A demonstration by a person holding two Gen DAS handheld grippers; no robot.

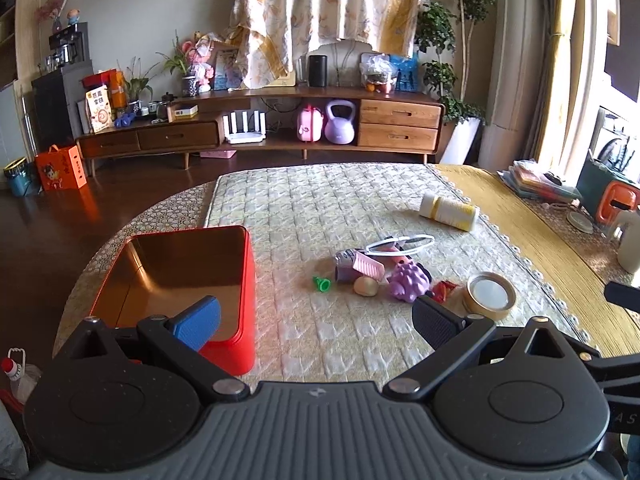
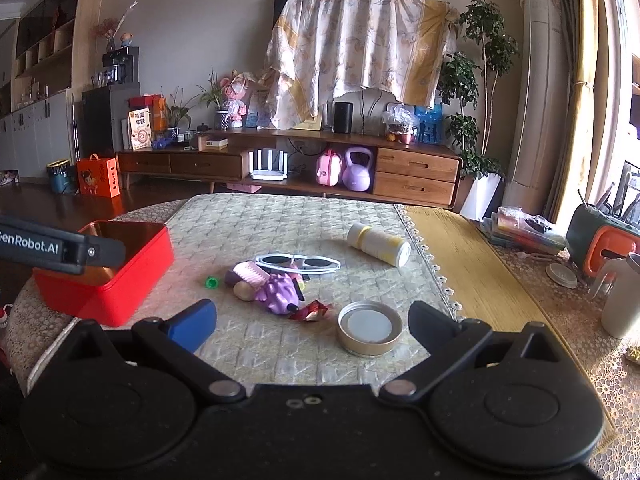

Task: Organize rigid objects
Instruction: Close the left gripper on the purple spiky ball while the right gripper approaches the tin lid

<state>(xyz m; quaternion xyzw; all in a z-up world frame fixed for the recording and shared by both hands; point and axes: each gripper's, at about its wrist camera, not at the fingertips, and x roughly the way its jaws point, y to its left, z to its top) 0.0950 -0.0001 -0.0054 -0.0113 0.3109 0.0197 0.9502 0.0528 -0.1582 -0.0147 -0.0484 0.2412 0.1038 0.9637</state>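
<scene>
An open red tin box (image 1: 236, 280) (image 2: 132, 280) stands empty at the table's left. A pile lies mid-table: white sunglasses (image 1: 404, 245) (image 2: 298, 262), a pink comb (image 1: 368, 266) (image 2: 250, 271), a purple spiky toy (image 1: 408, 280) (image 2: 276, 292), a beige ball (image 1: 366, 287) (image 2: 244, 291), a green cap (image 1: 322, 283) (image 2: 211, 282), a red wrapper (image 1: 442, 290) (image 2: 310, 312). A round metal lid (image 1: 490, 293) (image 2: 369, 328) and a white-yellow bottle (image 1: 450, 212) (image 2: 378, 245) lie to the right. My left gripper (image 1: 316, 324) is open by the box. My right gripper (image 2: 312, 322) is open before the lid.
The quilted mat (image 1: 320, 200) covers the table; a yellow runner (image 2: 472, 260) lies to its right. Books, an orange-handled holder (image 2: 604, 246) and a white jug (image 2: 620, 304) stand at the right edge. A TV cabinet (image 2: 288, 164) is beyond.
</scene>
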